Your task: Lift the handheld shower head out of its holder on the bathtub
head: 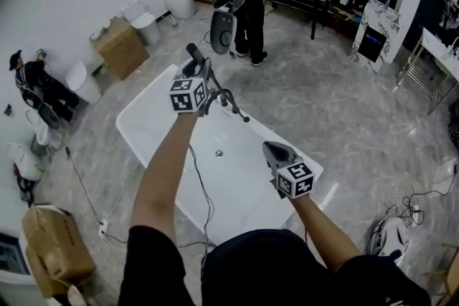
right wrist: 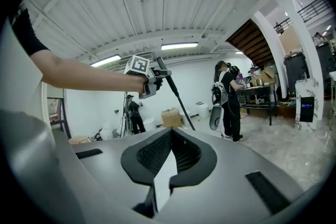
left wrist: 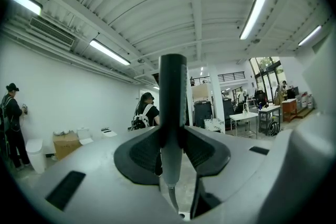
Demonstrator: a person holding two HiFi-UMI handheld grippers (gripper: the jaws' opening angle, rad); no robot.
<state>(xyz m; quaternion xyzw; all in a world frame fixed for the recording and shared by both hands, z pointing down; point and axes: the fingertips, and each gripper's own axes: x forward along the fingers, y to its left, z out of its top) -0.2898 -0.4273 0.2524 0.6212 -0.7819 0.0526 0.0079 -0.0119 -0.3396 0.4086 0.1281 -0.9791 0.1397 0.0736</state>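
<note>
shower head (left wrist: 172, 107) clamped, hose (left wrist: 172, 200) mostly hidden

The person wears a black short-sleeved top (head: 258, 265). Its sleeve (head: 152, 254) ends above the elbow, so both forearms are bare. The left gripper (head: 196, 69) and the right gripper (head: 268, 147) have smooth grey moulded housings that taper towards the jaws. Each carries a white cube printed with black square markers: the left cube (head: 188, 94) and the right cube (head: 295, 180). The jaws are lined with black pads (right wrist: 152, 155) of fine ribbed texture, set in a rounded black surround. Dark rectangular recesses (right wrist: 265, 185) sit on the housing at either side.
</note>
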